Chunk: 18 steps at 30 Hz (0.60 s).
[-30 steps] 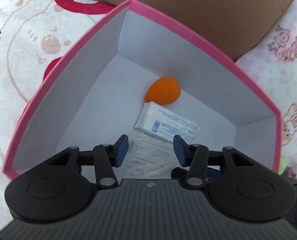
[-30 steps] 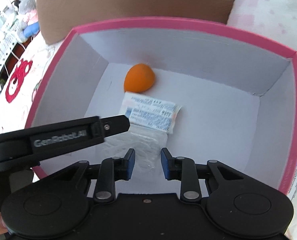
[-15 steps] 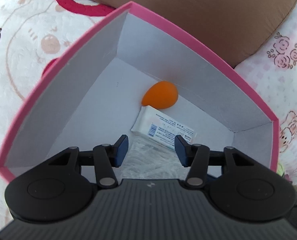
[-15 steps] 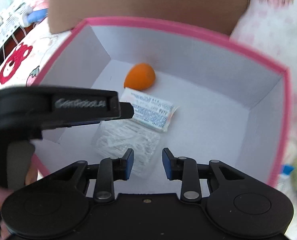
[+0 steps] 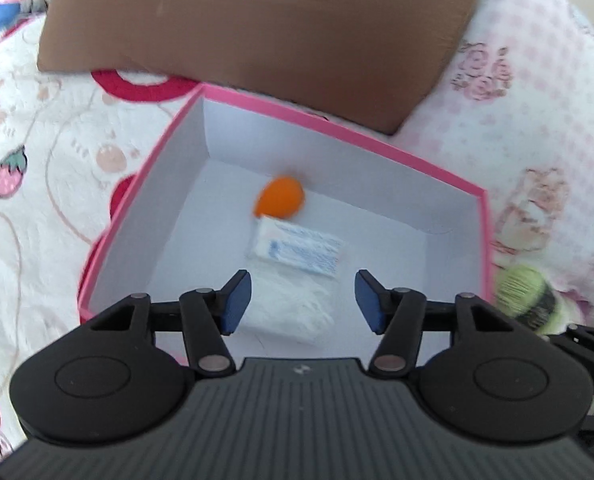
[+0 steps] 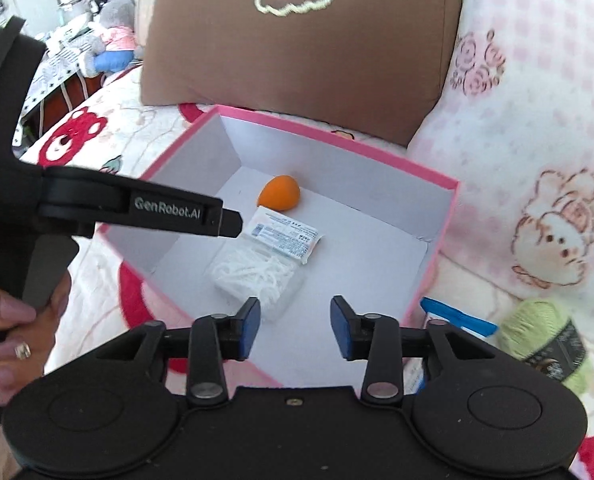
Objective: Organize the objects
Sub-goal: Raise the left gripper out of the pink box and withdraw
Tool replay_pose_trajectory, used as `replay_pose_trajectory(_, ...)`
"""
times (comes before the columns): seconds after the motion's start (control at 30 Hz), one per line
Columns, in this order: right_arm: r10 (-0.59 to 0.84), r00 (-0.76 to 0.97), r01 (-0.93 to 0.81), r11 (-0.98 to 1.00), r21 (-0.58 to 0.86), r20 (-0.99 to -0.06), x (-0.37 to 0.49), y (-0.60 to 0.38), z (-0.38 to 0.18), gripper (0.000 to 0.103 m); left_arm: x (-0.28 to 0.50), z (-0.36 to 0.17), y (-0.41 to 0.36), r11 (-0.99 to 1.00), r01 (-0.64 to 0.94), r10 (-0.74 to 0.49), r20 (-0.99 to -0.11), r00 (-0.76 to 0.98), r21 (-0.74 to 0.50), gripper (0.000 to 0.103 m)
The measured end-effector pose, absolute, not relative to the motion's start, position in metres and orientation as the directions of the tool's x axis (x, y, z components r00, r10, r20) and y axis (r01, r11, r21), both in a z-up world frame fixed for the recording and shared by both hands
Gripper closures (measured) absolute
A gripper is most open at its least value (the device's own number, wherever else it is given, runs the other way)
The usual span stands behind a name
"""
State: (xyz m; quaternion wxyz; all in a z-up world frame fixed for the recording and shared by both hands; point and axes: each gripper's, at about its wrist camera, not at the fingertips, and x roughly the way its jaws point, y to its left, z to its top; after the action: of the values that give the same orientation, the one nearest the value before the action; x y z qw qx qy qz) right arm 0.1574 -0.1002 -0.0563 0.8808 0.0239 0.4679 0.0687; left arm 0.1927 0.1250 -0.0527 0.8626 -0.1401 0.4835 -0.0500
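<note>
With both our grippers, left (image 5: 303, 300) and right (image 6: 296, 328), spreading empty above the pink box (image 6: 437, 240), we should next reach right for the green yarn (image 6: 545, 340).

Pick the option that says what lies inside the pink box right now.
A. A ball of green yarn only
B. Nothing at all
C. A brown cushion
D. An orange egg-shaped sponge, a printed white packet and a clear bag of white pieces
D: inside the pink box lie the orange sponge, the printed packet and the clear bag; the green yarn sits outside it.
</note>
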Motion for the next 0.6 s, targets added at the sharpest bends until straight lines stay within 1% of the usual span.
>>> replay_pose_trajectory(0.07,0.144,0.543,-0.116,0.989,0.096,-0.827,0.147,-0.101,-0.044,0.053,0.184,-0.044,0.126,0.952,-0.049,-0.238,-0.829,0.506,-0.303,0.043)
replay_pose_trajectory(0.13,0.131,0.556,-0.13,0.989,0.07,-0.821,0.136,-0.1,-0.032,0.048,0.176,-0.036,0.127,0.955,-0.048,-0.231,-0.835,0.499,-0.293,0.04)
replay_pose_trajectory(0.2,0.128,0.566,-0.138,0.989,0.059,-0.814,0.129,-0.099,-0.023,0.041,0.164,-0.026,0.127,0.953,-0.036,-0.245,-0.839,0.485,-0.299,0.039)
replay_pose_trajectory(0.23,0.127,0.57,-0.141,0.988,0.056,-0.812,0.125,-0.098,-0.02,0.04,0.156,-0.018,0.127,0.951,-0.029,-0.257,-0.835,0.486,-0.309,0.038)
replay_pose_trajectory(0.37,0.13,0.578,-0.152,0.987,0.05,-0.805,0.109,-0.096,-0.011,0.033,0.13,0.005,0.118,0.973,0.016,-0.205,-0.833,0.514,-0.23,0.029)
replay_pose_trajectory(0.43,0.121,0.58,-0.16,0.987,0.033,-0.805,0.102,-0.093,-0.009,0.029,0.121,0.01,0.117,0.969,0.032,-0.229,-0.834,0.502,-0.247,0.027)
replay_pose_trajectory(0.5,0.114,0.584,-0.161,0.987,0.022,-0.803,0.094,-0.091,-0.006,0.024,0.11,0.015,0.117,0.97,0.037,-0.227,-0.837,0.498,-0.24,0.025)
replay_pose_trajectory(0.6,0.177,0.584,-0.18,0.98,0.087,-0.792,0.084,-0.095,-0.001,0.021,0.096,0.022,0.115,0.976,0.05,-0.207,-0.843,0.496,-0.21,0.023)
